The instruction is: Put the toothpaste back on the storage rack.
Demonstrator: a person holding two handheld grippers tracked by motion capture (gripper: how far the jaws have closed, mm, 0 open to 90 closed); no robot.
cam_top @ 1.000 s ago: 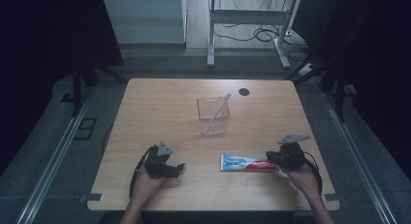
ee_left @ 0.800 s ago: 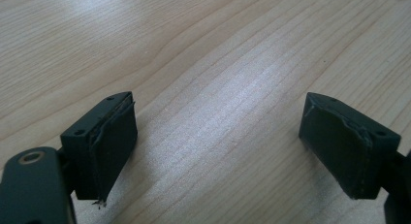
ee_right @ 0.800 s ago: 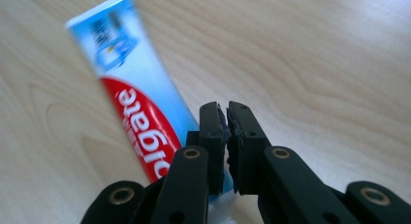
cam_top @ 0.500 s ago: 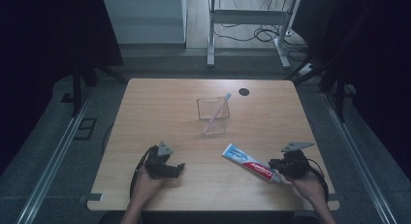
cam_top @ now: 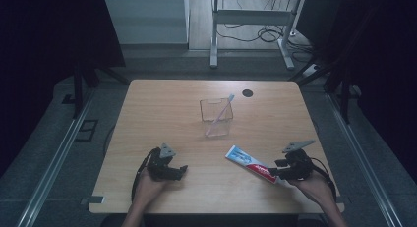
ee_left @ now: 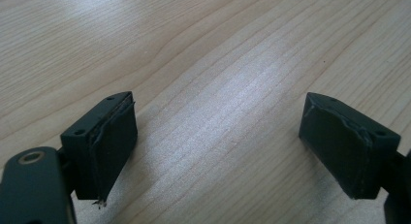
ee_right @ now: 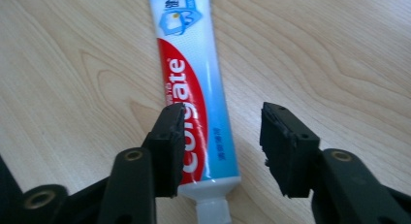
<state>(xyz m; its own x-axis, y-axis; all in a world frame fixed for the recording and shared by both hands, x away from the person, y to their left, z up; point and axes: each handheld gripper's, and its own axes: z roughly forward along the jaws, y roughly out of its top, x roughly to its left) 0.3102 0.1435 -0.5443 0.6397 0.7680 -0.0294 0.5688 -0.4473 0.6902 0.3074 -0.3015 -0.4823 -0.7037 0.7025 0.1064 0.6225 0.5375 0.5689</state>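
A dim room surrounds the pale wooden bench (cam_top: 162, 114). Near its front-left corner I rest the left gripper (ee_left: 218, 146), fingers spread wide over bare wood. At mid-bench stands a clear cup (cam_top: 216, 117) with a toothbrush (cam_top: 221, 114), well apart. Toward the front-right corner the toothpaste tube (ee_right: 194, 88) lies flat, its long axis running away along my right gripper (ee_right: 220, 146), whose open fingers straddle its cap end, not yet clamped.

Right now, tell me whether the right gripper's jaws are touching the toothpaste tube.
Cannot tell. The right gripper view shows the right gripper open astride the toothpaste tube, one jaw overlapping it.
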